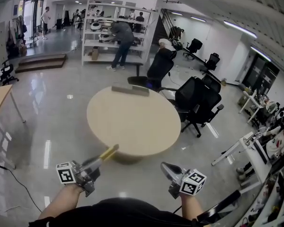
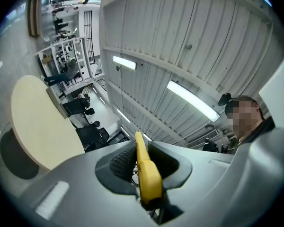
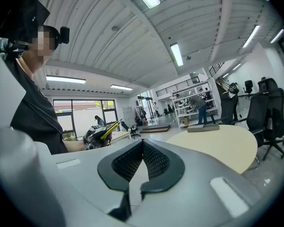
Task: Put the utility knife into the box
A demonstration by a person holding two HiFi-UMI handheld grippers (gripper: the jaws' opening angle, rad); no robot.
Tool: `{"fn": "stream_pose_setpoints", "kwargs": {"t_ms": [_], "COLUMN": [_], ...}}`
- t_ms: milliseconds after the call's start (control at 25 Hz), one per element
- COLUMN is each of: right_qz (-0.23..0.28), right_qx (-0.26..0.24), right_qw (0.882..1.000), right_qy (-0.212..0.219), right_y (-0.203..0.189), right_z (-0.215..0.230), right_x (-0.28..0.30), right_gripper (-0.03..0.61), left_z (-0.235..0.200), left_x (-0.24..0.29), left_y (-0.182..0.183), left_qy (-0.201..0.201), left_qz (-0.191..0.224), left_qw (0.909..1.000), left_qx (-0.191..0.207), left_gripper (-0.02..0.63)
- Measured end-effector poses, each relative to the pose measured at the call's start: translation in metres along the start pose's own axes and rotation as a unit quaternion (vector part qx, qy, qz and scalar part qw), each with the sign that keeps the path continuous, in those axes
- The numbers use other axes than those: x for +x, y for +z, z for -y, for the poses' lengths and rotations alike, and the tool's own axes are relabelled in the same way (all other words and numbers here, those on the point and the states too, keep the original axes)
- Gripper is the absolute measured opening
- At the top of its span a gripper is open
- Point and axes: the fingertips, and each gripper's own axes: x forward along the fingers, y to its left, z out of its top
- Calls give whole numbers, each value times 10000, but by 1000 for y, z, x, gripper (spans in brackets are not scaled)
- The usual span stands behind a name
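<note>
Left gripper (image 1: 97, 163) has its jaws clamped on the yellow utility knife (image 1: 109, 152); right gripper (image 1: 166, 167) jaws are together, empty. The box (image 1: 130, 89) sits far across the surface (image 1: 132, 124), so that thin grip might slip.

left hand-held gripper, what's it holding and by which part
The left hand-held gripper is shut on the yellow utility knife near one end; the rest sticks out forward.

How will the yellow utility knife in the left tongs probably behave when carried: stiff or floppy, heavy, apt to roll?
Probably stiff: the utility knife sticks out straight from the left tongs, with no sag. Likely light for its size, being slim. Its flat sides suggest it would lie still, not roll, once set down.
</note>
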Motion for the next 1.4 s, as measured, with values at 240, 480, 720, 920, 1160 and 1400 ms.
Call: {"fn": "stream_pose_setpoints", "kwargs": {"t_ms": [240,480,720,920,1160,1400], "right_qz": [-36,-86,-105,-12,-43,106], "right_qx": [75,47,64,62,103,127], "right_qw": [10000,9995,9978,9959,9939,9937], "right_qy": [-27,297,655,907,1099,1108], "right_y": [3,9,18,33,58,84], "right_z": [12,25,59,118,226,324], "right_x": [42,84,115,120,105,78], "right_gripper": [15,15,15,15,15,15], "left_z": [-28,-45,-67,-88,-118,-147], "left_x": [-22,-32,-23,24,130,229], "left_y": [22,45,57,58,42,25], "left_qy": [82,291,651,840,852,812], "left_qz": [106,315,462,539,682,637], "left_qw": [9999,9991,9967,9945,9934,9941], "left_qx": [-94,-17,126,308,343,320], "left_gripper": [72,72,72,72,72,72]}}
